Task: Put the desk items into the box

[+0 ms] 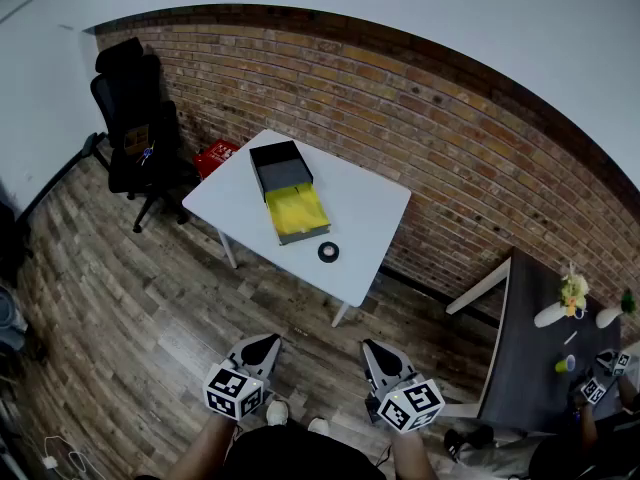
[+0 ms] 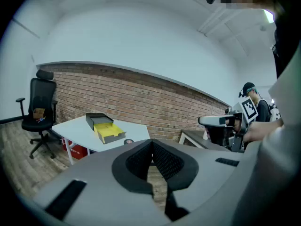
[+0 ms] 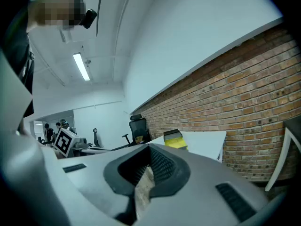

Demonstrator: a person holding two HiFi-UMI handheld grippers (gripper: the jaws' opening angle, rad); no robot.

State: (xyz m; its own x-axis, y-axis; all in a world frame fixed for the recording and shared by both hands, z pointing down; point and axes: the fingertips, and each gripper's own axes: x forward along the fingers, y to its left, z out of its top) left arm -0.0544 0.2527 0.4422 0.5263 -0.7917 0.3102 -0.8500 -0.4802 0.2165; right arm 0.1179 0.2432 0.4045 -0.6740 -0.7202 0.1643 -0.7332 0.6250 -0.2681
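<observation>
Head view shows a white table (image 1: 370, 218) standing against a brick wall (image 1: 450, 138). On the table lies a black box (image 1: 278, 166) with a yellow tray (image 1: 297, 210) at its near end. A small black ring (image 1: 328, 252) lies on the table near the yellow tray and does not touch it. A black office chair (image 1: 130, 118) stands left of the table.

The left gripper (image 1: 268, 340) and the right gripper (image 1: 372, 346) are low in the picture, well apart from the table, over the wooden floor (image 1: 120, 308). In each gripper view the jaws are pressed together, with nothing between them.
</observation>
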